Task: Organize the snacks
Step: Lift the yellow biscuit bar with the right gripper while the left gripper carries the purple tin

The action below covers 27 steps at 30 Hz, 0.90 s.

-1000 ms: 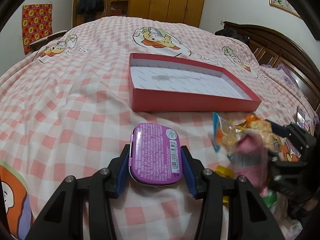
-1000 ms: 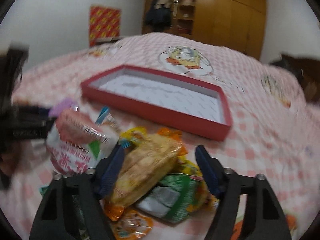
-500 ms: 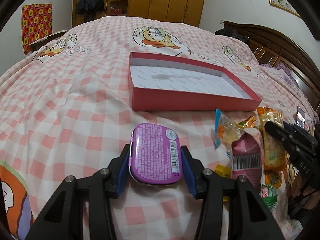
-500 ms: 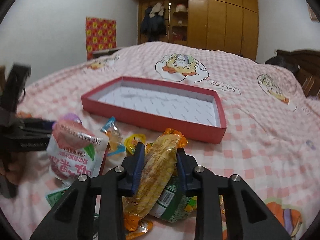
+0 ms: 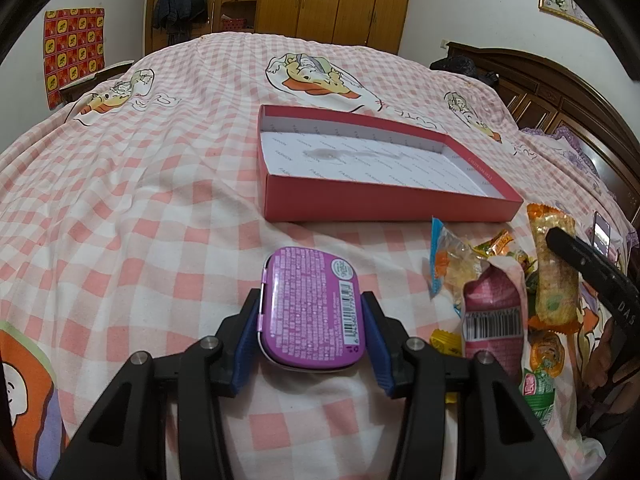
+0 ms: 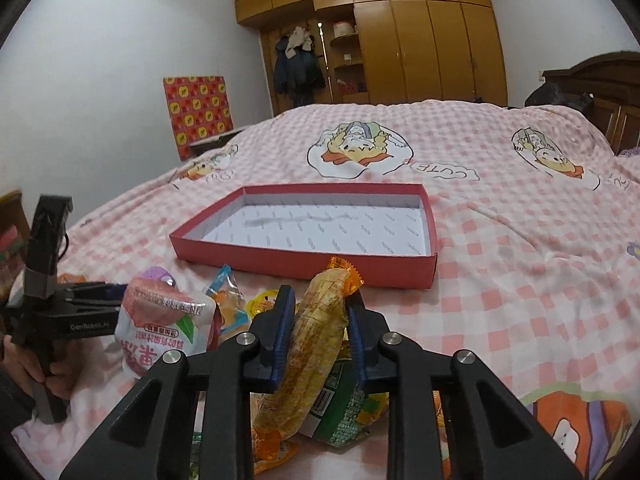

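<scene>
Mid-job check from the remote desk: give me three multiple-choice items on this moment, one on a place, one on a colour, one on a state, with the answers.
1. Where is the purple tin?
A. inside the red box
B. between the left gripper's pads
C. under the snack pile

2. What colour are the outer walls of the box?
A. red
B. green
C. black

3. What is inside the box right now?
A. two packets
B. the tin
C. nothing

Answers:
1 B, the left gripper has a blue pad on each side of the tin.
2 A, the walls are red and the lining white.
3 C, only the white printed floor shows; the yellow snack bar sits between the right gripper's closing jaws.
</scene>
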Motion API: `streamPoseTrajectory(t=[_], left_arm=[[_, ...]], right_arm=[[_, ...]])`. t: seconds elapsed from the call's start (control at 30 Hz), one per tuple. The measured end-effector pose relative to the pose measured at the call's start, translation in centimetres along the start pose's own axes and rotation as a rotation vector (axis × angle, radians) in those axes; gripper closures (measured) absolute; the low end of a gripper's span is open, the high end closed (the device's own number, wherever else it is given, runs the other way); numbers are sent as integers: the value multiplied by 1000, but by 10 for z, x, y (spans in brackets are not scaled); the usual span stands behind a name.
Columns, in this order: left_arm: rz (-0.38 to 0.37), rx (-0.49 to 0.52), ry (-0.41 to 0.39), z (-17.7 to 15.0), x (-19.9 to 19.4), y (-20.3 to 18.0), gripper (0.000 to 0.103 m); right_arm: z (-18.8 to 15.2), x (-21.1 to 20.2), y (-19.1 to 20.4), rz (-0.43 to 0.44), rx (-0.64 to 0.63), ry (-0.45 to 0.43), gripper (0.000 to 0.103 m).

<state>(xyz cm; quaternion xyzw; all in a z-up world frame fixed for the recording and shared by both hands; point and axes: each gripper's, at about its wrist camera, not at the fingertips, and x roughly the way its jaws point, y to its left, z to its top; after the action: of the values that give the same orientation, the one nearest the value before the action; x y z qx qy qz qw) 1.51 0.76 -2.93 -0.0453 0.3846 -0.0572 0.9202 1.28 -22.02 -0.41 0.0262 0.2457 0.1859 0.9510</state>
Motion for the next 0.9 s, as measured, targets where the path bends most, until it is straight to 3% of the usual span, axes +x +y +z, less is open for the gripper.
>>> streamPoseTrajectory(t=[0.9], left_arm=[[-2,-6,-8,3,-3,0,53]], right_arm=[[0,-10,-13,98,73,-70,82]])
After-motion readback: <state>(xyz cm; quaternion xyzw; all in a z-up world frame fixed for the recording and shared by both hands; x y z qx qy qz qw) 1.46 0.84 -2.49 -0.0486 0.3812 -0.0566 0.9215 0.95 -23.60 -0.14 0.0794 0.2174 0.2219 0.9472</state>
